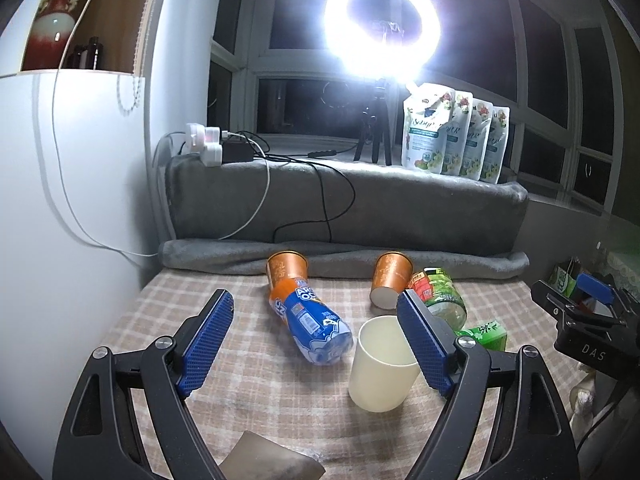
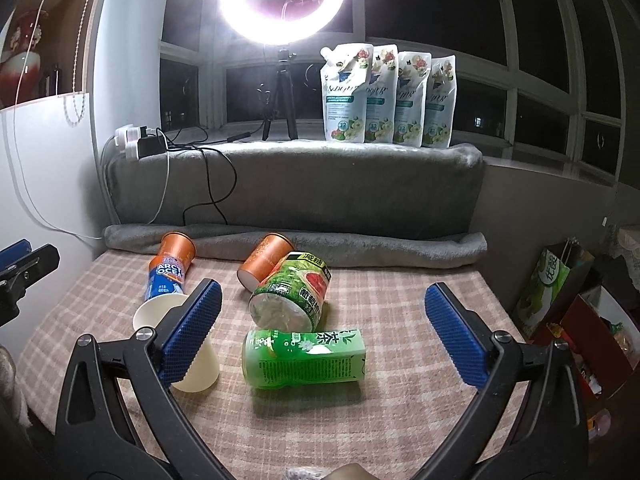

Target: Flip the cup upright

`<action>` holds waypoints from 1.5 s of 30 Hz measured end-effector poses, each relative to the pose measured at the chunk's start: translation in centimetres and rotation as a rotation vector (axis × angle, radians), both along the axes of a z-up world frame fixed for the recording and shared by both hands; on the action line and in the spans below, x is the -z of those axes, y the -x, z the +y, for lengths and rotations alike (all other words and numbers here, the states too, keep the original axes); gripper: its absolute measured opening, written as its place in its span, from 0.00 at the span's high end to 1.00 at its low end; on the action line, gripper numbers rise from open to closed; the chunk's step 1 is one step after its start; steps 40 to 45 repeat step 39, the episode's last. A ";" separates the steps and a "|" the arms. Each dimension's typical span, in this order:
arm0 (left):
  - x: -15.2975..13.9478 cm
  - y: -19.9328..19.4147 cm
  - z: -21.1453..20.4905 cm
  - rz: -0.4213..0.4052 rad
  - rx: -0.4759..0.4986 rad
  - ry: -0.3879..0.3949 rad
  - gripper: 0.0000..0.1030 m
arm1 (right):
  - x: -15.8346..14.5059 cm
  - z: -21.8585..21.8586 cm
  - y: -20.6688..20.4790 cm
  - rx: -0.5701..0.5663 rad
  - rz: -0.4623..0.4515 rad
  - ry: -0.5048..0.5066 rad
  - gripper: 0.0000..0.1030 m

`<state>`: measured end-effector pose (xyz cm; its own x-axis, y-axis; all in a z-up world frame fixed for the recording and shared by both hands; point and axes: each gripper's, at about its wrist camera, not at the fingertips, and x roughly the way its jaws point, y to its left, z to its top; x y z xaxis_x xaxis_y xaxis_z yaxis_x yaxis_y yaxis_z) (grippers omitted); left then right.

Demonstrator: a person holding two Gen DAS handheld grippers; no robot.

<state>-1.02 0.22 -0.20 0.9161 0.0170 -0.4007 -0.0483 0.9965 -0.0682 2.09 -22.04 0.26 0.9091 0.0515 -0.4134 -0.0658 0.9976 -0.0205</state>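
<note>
The left gripper point(image 1: 316, 340) is hovering low over the checked pink-and-cream cloth surface point(image 1: 256, 408), its blue ribbed pads spread wide and holding nothing. The right gripper point(image 2: 320, 332) is hovering likewise, jaws spread wide and empty, angled forward and slightly down.

The plain cream paper cup point(image 1: 382, 364) is standing on the surface with its open mouth facing up and its long axis near vertical, leaning slightly in the fisheye view. In the left wrist view it is sitting between the left gripper's fingers, just beside the right-hand pad; whether they are touching cannot be told. In the right wrist view the cream cup point(image 2: 180, 340) is showing behind that gripper's left-hand pad.

Just beyond the cream cup, a blue-and-orange plastic bottle point(image 1: 310, 320) is lying on its side, its label reading "ARCTIC OCEAN". Its far end is touching an orange paper cup point(image 1: 286, 270) by the rolled grey blanket point(image 1: 360, 260). A second orange paper cup point(image 1: 390, 278) is lying tipped behind the cream cup, mouth facing the camera. Beside that, a green-labelled clear plastic bottle point(image 2: 292, 292) is lying with its base toward the right gripper, printed with Chinese characters. Nearer than this, a green tea bottle point(image 2: 304, 358) is lying crosswise, also carrying Chinese writing.

Far behind the cream cup, a glowing ring light point(image 1: 380, 20) on a tripod is standing beside four white refill pouches point(image 2: 388, 96).
</note>
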 end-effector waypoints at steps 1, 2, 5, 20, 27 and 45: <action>0.0 0.0 0.0 0.000 0.000 -0.001 0.19 | 0.0 0.0 0.0 -0.001 0.000 0.000 0.00; 0.0 0.0 0.0 0.000 0.000 -0.001 0.19 | 0.0 0.0 0.0 -0.001 0.001 -0.001 0.00; 0.0 0.0 0.0 0.000 0.000 -0.002 0.18 | -0.1 0.0 0.0 -0.001 0.000 0.000 0.00; -0.6 0.1 -0.1 -0.010 -0.009 -0.004 0.19 | -0.1 0.1 0.0 0.000 0.000 0.000 0.00; -0.5 0.1 0.0 -0.010 -0.010 -0.002 0.18 | 0.0 0.1 0.0 -0.001 0.001 -0.001 0.00; -0.4 0.3 0.3 -0.017 -0.015 -0.007 0.19 | -0.1 0.6 0.0 -0.009 0.004 0.005 0.00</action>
